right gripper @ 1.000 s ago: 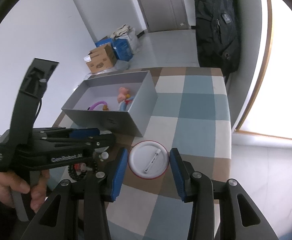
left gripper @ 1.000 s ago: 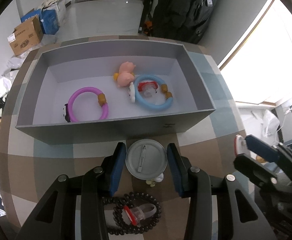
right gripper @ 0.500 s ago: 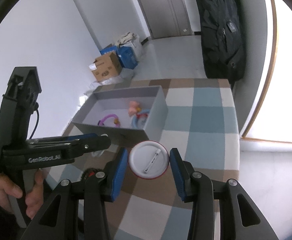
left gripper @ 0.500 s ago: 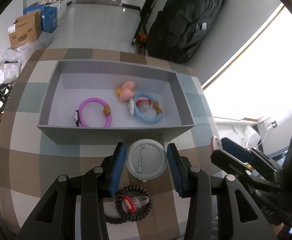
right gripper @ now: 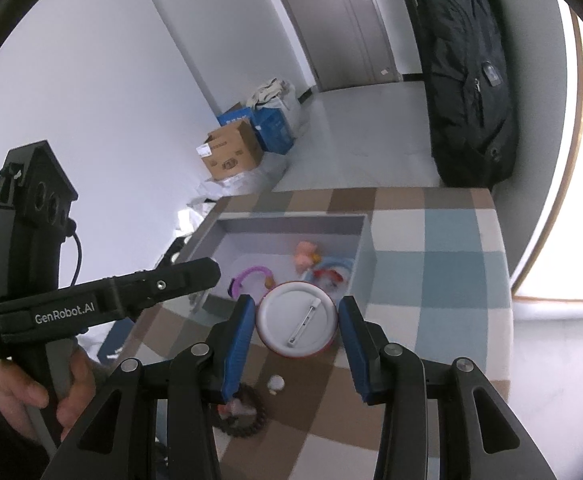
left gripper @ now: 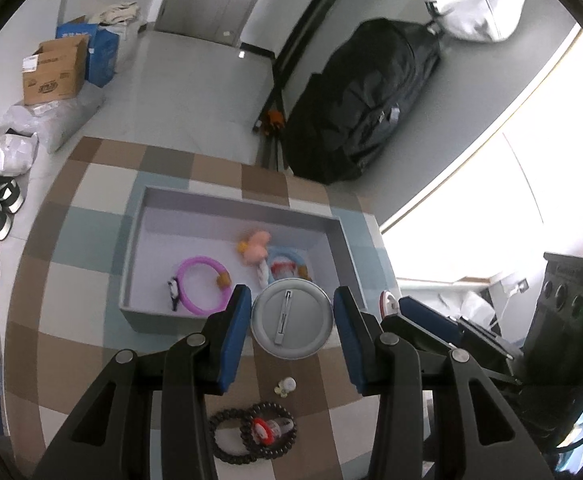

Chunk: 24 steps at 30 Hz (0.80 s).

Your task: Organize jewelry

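My left gripper (left gripper: 292, 322) is shut on a grey round pin badge (left gripper: 292, 323), held high above the table near the front wall of the grey box (left gripper: 163, 320). My right gripper (right gripper: 297, 326) is shut on a white red-rimmed pin badge (right gripper: 297, 326), also held high. The box (right gripper: 365, 248) holds a purple bracelet (left gripper: 201, 285), a pink pig toy (left gripper: 256, 245) and a blue bracelet (left gripper: 287, 258). On the checked tablecloth lie black bead bracelets (left gripper: 251, 438) with a red ring (left gripper: 265, 429), and a small pearl earring (left gripper: 285, 386).
The right gripper's body (left gripper: 471, 332) shows at the right of the left wrist view. The left gripper's body (right gripper: 103, 304) and the hand holding it (right gripper: 31, 392) are at the left of the right wrist view. A black backpack (left gripper: 355, 104) stands beyond the table.
Both grippers have risen well above the table, each with its badge. The box and the loose jewelry look smaller and farther below.
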Available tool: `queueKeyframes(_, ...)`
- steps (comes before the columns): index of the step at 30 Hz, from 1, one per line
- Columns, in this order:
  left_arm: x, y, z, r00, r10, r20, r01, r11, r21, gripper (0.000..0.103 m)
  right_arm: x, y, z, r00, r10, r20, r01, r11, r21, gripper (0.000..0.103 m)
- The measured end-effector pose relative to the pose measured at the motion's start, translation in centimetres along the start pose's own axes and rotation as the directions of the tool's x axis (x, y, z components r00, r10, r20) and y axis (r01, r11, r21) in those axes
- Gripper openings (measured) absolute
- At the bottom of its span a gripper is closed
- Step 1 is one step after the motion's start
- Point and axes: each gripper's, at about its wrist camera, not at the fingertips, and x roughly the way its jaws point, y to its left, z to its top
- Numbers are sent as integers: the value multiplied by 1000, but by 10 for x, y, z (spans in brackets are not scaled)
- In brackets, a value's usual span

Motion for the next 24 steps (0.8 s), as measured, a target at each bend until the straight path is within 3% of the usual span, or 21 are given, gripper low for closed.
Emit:
queueKeyframes(10,5,19,22,1000,9,27,-8,999,-46,37,16,3,25,999,37,30,-39,999,36,42)
queueKeyframes(24,23,36,35,1000,6,-16,-8,996,-90,37,48,-3,47,998,59,1,-59,994,87,42)
